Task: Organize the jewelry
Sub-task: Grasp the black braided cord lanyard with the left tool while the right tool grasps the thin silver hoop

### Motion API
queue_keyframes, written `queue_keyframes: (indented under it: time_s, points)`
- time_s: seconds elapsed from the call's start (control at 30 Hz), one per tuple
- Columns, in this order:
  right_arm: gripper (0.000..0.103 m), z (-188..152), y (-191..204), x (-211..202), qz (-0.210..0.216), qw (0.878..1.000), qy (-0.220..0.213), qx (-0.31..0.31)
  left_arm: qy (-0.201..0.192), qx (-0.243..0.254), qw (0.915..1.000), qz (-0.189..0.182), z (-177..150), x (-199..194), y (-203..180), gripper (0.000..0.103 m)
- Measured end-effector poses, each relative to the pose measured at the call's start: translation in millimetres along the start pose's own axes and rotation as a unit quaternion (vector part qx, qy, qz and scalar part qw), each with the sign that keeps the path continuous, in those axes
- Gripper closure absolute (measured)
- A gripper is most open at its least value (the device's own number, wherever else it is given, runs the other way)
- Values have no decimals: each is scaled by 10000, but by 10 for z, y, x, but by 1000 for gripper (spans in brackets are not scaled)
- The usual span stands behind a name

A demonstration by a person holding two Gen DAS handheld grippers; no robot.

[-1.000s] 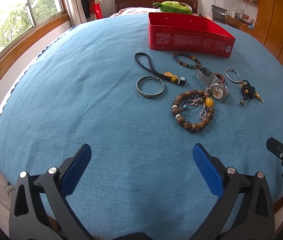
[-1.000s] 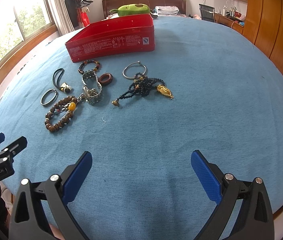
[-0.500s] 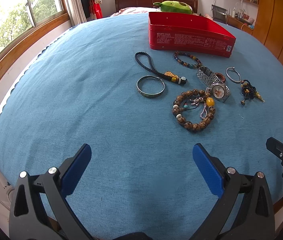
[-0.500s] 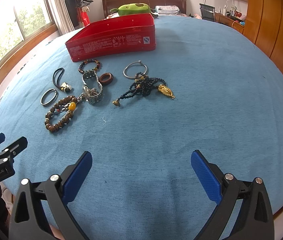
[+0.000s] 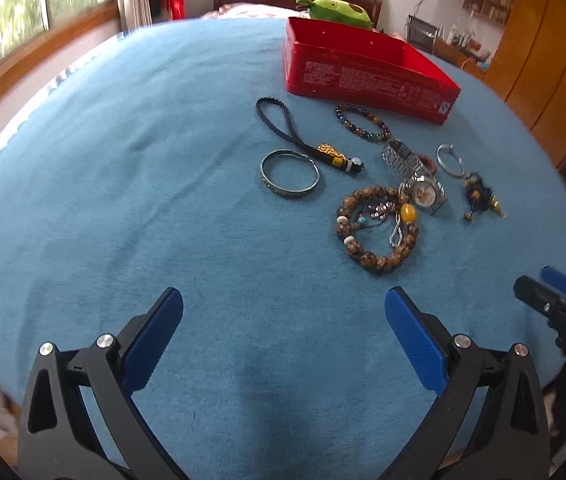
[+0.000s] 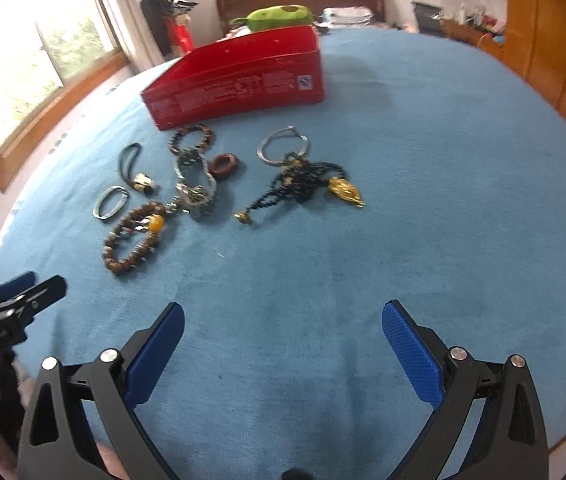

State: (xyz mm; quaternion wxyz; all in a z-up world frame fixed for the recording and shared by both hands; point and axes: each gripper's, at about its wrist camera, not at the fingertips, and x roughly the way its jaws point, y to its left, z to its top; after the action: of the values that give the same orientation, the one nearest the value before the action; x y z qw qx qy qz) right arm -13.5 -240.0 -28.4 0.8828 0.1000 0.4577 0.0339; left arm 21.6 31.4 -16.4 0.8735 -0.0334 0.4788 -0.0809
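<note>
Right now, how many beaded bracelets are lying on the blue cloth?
2. The big brown wooden-bead bracelet lies nearest the grippers, left of the watch. The small dark multicoloured bracelet lies just in front of the red tin. None looks hidden.

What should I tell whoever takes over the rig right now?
Left claw: open, empty, above the blue cloth, short of the jewelry.
Right claw: open, empty, likewise short of it.
Red box: at the far side; what shows of its inside looks empty.
On the cloth in front of it: wooden bead bracelet, wristwatch, metal bangle, braided cord charm, coloured bead bracelet, thin silver hoop, brown ring, black bead necklace with gold pendant.
Done: nothing visibly stowed.
Left: every piece, presumably into the box.
</note>
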Motion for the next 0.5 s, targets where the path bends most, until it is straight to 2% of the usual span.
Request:
queue_keyframes:
  time_s: [0.07,0.17,0.27,0.3,0.43,0.5]
  points:
    - [4,57,-39,30,158,9998,104,9,82,-184,9998,-30,71,23,102,3]
    - [4,154,-71,64,350,9991,213,-51,68,-151,9998,130,219,43,171,3]
    - [5,286,-92,67,557,9982,226,-86,224,-159,9996,-62,402,109,203,4]
    - [7,332,-105,72,592,9980,219,-59,338,-167,9992,-147,499,163,212,4]
    - [12,564,-180,126,634,9978,184,-30,499,-205,9985,-105,849,328,216,4]
    - [25,690,-255,176,644,9977,207,45,554,-203,9983,-37,992,411,205,5]
